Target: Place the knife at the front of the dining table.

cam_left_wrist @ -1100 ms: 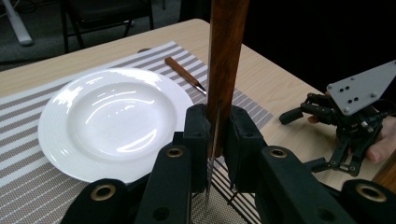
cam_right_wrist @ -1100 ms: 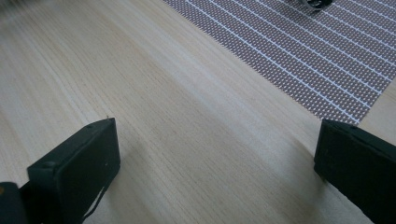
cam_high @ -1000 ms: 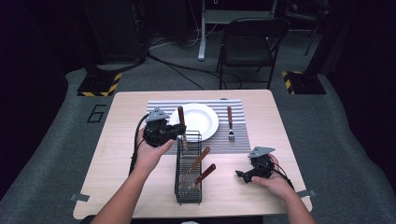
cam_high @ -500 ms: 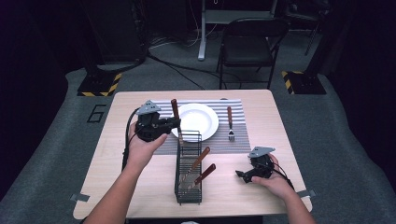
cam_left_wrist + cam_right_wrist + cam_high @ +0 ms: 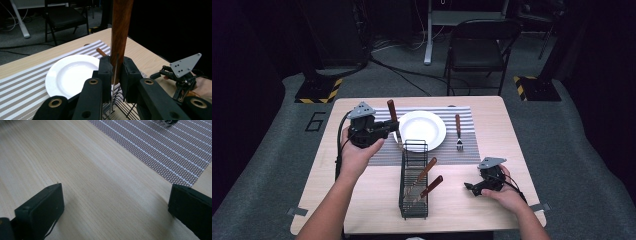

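My left gripper is shut on a wooden-handled knife, held upright with the handle up, just left of the white plate. In the left gripper view the jaws pinch the knife where handle meets blade. Its thin blade hangs down near the black wire caddy, which holds two more wooden-handled utensils. A fork lies on the striped placemat, right of the plate. My right gripper rests open on the table near its front right, its jaws wide apart with nothing between them.
The placemat's corner lies just ahead of the right gripper. A black folding chair stands beyond the table's far edge. Bare wood lies left of the caddy. The right gripper is also seen from the left gripper view.
My left gripper has carried the knife left and slightly away, from above the caddy to beside the plate's left rim. The right gripper has not moved.
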